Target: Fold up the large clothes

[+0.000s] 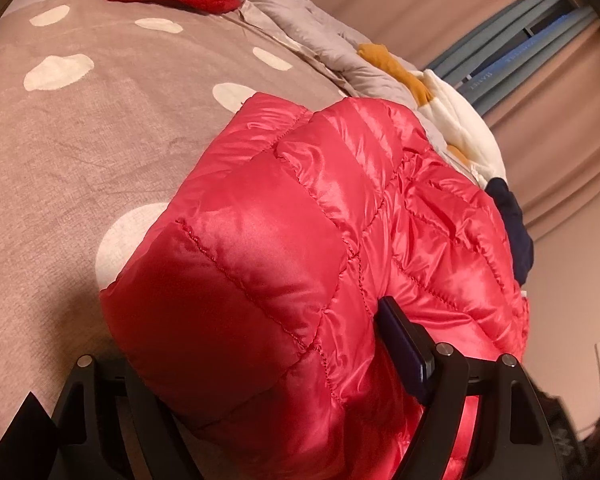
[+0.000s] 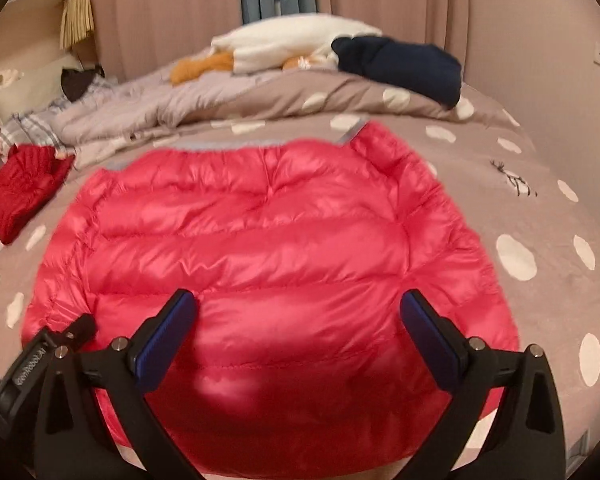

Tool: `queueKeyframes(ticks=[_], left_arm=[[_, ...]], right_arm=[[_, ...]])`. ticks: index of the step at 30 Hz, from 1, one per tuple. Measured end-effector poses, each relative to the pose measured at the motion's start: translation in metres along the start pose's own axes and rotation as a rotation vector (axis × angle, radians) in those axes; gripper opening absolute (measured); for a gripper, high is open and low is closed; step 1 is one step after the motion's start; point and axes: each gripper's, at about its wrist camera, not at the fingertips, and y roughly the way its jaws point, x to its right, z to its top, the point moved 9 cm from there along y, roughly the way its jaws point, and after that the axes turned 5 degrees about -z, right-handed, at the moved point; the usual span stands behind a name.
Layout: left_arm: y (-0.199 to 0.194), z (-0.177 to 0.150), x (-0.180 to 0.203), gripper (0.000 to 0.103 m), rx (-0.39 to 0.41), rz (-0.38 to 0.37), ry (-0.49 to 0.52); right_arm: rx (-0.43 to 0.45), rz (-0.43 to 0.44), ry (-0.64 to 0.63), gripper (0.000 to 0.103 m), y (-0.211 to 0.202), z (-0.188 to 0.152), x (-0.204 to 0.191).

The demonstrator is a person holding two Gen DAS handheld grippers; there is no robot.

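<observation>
A shiny red quilted down jacket (image 2: 260,248) lies folded on the bed, its grey-lined edge toward the far side. My right gripper (image 2: 298,312) is open, its blue-padded fingers hovering over the jacket's near part. In the left wrist view the jacket (image 1: 300,240) bulges between the fingers of my left gripper (image 1: 260,360); one blue-padded finger (image 1: 404,344) shows on the right, the other is hidden under the fabric. The left gripper also shows in the right wrist view (image 2: 60,340) at the jacket's left edge.
The bed has a taupe cover with white spots (image 2: 540,208). A red knit garment (image 2: 20,192) lies at left. A crumpled grey duvet (image 2: 160,112), a white and orange plush (image 2: 284,48) and a navy garment (image 2: 404,64) lie at the far side. Curtains hang behind.
</observation>
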Motion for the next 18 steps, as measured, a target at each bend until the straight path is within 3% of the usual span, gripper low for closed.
queueKeyframes(ticks=[2, 6, 10, 18], left_arm=[[-0.001, -0.001, -0.001, 0.081, -0.009, -0.006, 0.001], [0.000, -0.002, 0.001, 0.081, -0.027, -0.006, 0.020], [-0.001, -0.004, 0.001, 0.081, -0.036, -0.012, 0.020], [0.003, -0.007, 0.003, 0.081, -0.110, -0.078, -0.003]], right_arm=[[-0.069, -0.039, -0.028, 0.103, 0.018, -0.009, -0.002], [-0.210, 0.000, -0.003, 0.103, 0.064, -0.029, -0.004], [-0.177, -0.058, -0.084, 0.103, 0.077, -0.033, -0.017], [-0.106, -0.044, -0.028, 0.103, 0.070, -0.033, -0.020]])
